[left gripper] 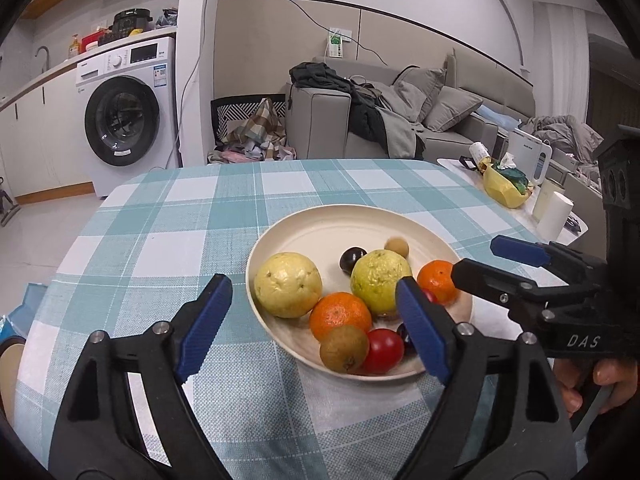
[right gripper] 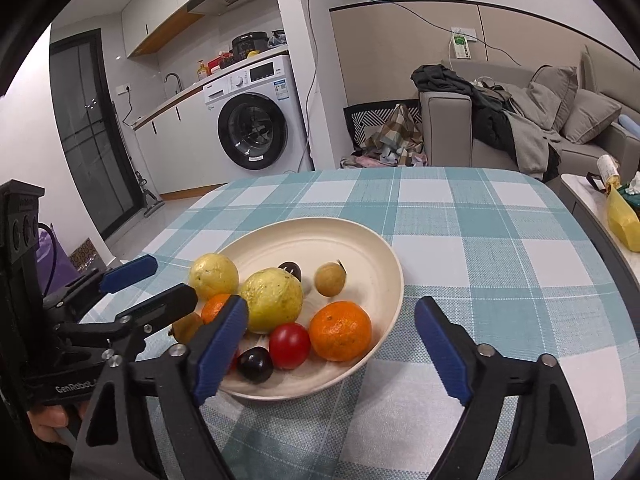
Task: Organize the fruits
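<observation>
Your table (left gripper: 180,216) wears a woven cloth of teal and white checks, with a rounded far edge; behind it stand a grey sofa (left gripper: 440,120) heaped with clothes and a white front-loading washing machine (left gripper: 124,116) under a kitchen counter, its badge too small to read.

Right of centre on the cloth sits a round, shallow cream plate (left gripper: 320,232), matte with faint concentric rings. All the fruit lies in its near half: two bumpy yellow guavas (left gripper: 288,284), touching two glossy, pitted oranges (left gripper: 340,316); a rough brown kiwi (left gripper: 344,348) against a smooth red tomato (left gripper: 384,350); dark plums (left gripper: 352,260); and a small tan longan (left gripper: 397,247) alone toward the middle.

Your left gripper (left gripper: 316,332) hangs over the plate's near-left side, released, its ribbed blue pads spread wide with nothing between them. Your right gripper (right gripper: 332,344) is likewise spread wide and holding nothing, its left pad over the plate's near rim.

Each black body carries white lettering: "DAS" on the right one, seen from the left wrist, and "GenRobot" on the left one, seen from the right wrist.
</observation>
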The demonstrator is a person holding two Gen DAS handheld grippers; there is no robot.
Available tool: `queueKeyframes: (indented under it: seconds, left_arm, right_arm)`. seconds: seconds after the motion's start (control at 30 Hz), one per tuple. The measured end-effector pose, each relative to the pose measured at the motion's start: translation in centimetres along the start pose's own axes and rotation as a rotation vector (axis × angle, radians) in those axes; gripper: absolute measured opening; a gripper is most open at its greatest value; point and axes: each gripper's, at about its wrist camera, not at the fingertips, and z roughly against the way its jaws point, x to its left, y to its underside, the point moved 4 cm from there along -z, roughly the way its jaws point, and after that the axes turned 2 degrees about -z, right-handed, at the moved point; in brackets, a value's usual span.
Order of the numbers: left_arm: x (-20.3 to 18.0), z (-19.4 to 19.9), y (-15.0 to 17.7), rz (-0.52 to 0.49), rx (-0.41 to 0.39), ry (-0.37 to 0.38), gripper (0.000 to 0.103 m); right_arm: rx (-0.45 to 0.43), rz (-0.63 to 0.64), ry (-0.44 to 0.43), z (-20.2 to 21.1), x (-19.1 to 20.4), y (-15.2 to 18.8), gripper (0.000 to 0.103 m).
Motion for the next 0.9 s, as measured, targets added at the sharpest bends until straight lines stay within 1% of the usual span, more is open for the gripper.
queueKeyframes:
  seconds: [0.1,0.17,0.23,0.33,0.47,0.73,0.9]
  left_arm:
    - [0.2,0.7,0.3,0.002,-0.003,-0.004,0.088]
    - [0.3,1.3,0.5,0.006,-0.009,-0.006,0.091]
    - [0.4,1.8,0.7,0.007,-0.014,-0.008,0.102]
    - [0.5,2.9,0.9,0.005,-0.038,-0.016,0.102]
    - [0.4,3.8,1.4,-0.004,-0.035,-0.020,0.102]
    - [0.2,6.6,2.3,-0.020,-0.061,-0.013,0.102]
    - [0.0,7.2,2.7,-0.016,-0.060,-0.008,0.102]
  right_arm:
    - [0.005,0.001,-0.006,0.1,0.0,0.2,0.096]
    - [-0.008,-0.004,-0.011,0.4,-0.1,0.1,0.100]
    - [-0.022,-0.007,-0.015,0.8,-0.1,0.2,0.102]
    - [-0.030,-0.005,-0.028,1.3,0.0,0.4,0.103]
    - [-0.042,0.003,-0.039,1.8,0.1,0.5,0.103]
    - [-0.056,0.032,-0.056,2.9,0.8,1.2,0.103]
    - [-0.067,0.054,-0.060,3.8,1.3,1.7,0.103]
